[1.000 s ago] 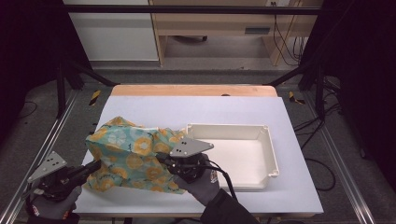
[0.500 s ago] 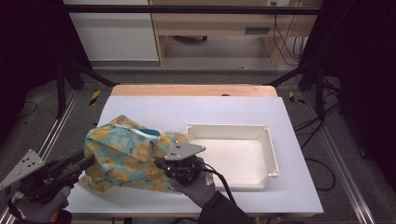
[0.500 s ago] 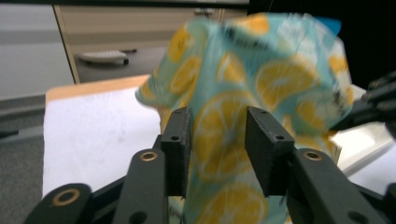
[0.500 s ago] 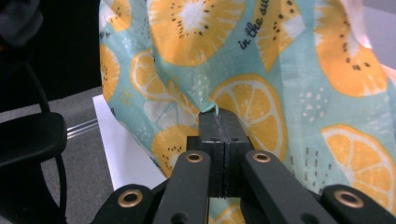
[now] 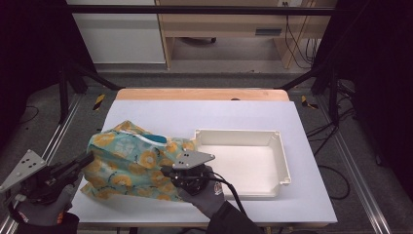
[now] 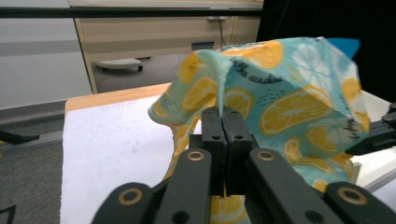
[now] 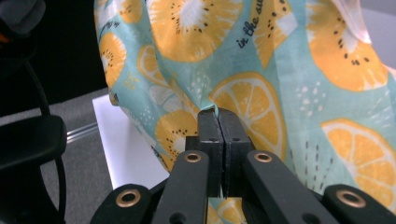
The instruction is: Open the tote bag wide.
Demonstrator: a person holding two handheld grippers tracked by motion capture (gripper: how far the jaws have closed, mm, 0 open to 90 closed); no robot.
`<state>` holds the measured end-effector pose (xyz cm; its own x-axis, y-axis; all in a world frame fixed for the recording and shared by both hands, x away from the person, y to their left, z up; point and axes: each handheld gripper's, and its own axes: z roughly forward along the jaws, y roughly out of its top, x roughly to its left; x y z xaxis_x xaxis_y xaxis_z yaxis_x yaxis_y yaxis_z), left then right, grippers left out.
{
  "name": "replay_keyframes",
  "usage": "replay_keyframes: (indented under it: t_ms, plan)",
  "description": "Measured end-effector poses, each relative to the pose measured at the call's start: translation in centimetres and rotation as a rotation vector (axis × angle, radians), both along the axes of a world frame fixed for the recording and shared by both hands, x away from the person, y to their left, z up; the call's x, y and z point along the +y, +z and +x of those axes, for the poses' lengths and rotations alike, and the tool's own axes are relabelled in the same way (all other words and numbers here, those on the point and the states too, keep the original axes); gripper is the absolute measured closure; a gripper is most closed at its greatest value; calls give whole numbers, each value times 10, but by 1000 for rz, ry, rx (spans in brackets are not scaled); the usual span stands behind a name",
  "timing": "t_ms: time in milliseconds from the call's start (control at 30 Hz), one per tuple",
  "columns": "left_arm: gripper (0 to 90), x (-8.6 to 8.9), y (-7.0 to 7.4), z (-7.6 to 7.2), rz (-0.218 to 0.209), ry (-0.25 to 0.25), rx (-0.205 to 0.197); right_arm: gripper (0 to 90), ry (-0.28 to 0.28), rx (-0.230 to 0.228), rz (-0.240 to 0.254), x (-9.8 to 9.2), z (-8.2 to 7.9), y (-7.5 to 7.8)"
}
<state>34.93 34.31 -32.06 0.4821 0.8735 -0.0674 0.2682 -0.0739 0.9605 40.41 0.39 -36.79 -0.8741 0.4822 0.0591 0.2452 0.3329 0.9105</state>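
Observation:
A teal cloth printed with orange and lemon slices [image 5: 131, 163] lies bunched at the table's front left, its right edge reaching the white tray [image 5: 280, 161]. My left gripper [image 5: 86, 159] is shut on the cloth's left edge, and the left gripper view has the cloth [image 6: 280, 98] rising from between the closed jaws of this gripper [image 6: 225, 112]. My right gripper [image 5: 168, 171] is shut on the cloth's right side near the tray. In the right gripper view the cloth [image 7: 261, 70] hangs taut above the pinched jaws of that gripper [image 7: 218, 113].
The white rectangular tray stands at the right of the white table top [image 5: 204, 114], with nothing lying in it. A wooden strip [image 5: 202, 94] runs along the table's far edge. Metal rails [image 5: 358, 180] flank both sides.
My left gripper has drawn outward to the left past the table's edge, pulling the cloth's left side with it. The right gripper has stayed nearly still by the tray.

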Motion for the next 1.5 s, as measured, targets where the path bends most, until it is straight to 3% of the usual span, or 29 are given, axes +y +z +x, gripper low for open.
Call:
replay_keyframes:
  t_ms: [167,300,500,767,933,1033,1133,1433,1500]
  plan:
    - [900,0,0,-4,10,0,-6,872,-4,-23,30,0,-1,5]
    - [900,3,-2,-12,23,-4,-5,804,-4,-29,34,-1,-2,8]
    - [900,7,-12,-20,37,-12,23,698,-27,-34,65,-14,-1,15]
    - [899,5,-28,-19,45,-31,70,584,-87,-90,133,-31,-1,33]
    - [900,7,-38,-18,40,-35,98,497,-140,-102,118,-33,7,29]
    - [900,7,-43,-16,38,-40,118,477,-154,-86,105,-32,12,23]
    - [899,5,-48,-12,43,-44,140,515,-148,-61,89,-30,15,19]
    - [899,3,-59,-5,56,-39,181,896,-118,-18,52,-26,15,13]
    - [898,3,-59,-4,55,-38,184,900,-112,-16,46,-26,15,12]
